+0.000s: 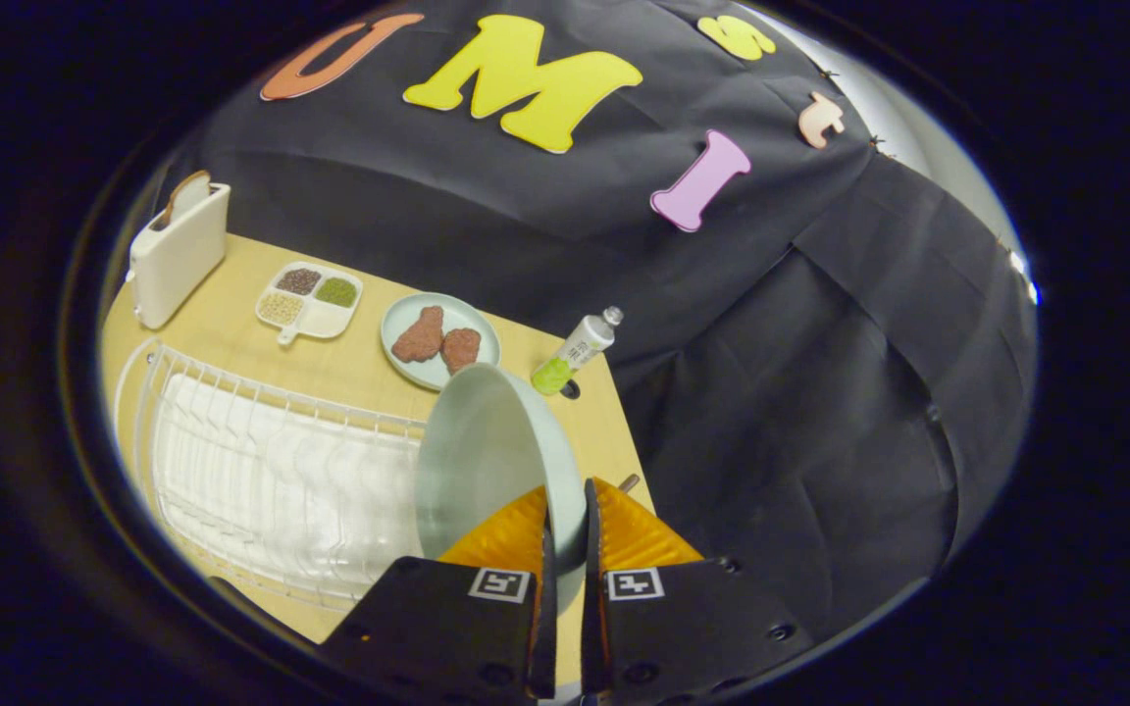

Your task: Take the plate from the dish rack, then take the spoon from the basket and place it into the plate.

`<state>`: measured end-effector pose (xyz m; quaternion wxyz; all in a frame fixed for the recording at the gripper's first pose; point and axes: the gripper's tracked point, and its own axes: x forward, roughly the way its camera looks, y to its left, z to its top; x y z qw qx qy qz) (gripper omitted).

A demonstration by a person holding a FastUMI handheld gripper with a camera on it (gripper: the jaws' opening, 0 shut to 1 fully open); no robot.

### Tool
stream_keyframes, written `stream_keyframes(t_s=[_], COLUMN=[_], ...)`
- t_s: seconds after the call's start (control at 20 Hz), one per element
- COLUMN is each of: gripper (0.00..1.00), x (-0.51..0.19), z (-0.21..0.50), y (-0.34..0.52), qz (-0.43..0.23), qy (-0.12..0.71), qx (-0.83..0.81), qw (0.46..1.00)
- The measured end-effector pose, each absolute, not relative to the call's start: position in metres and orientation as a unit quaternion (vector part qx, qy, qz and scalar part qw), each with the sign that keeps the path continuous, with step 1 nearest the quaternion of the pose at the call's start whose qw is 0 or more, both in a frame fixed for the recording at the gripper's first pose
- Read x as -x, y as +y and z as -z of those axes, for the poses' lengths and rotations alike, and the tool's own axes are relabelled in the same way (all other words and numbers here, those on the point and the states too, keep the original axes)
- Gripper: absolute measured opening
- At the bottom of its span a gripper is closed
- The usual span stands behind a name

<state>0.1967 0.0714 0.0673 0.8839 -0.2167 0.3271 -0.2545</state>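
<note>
Gripper (565, 510) clamping plate (487, 461), over dish rack (261, 471), wooden table (349, 363)

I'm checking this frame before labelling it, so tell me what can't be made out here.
- Plate rim, gripper view: its near edge is hidden between the gripper fingers.
- Dish rack: the plate covers its end, so contact can't be judged.
- Bottle label: too small.
- Dark object beyond the fingers: mostly hidden.

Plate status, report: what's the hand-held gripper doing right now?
Hand-held gripper shut on plate rim, both fingers pinching. Plate upright on edge, at dish rack end. Bottle and food dish beyond, apart from it.
</note>
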Motion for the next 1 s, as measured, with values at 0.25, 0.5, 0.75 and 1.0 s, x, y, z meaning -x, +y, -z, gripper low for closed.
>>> stream_keyframes(t_s=[0.25,0.5,0.75,1.0], gripper=[0.15,0.15,0.15,0.15], x=[-0.145,-0.075,-0.032,-0.026], z=[-0.041,0.016,0.088,0.138], y=[0.068,0.086,0.092,0.092], qz=[0.157,0.018,-0.040,-0.056], qy=[0.346,0.368,0.388,0.409], qx=[0.097,-0.064,-0.116,-0.140], qw=[0.920,0.927,0.913,0.900])
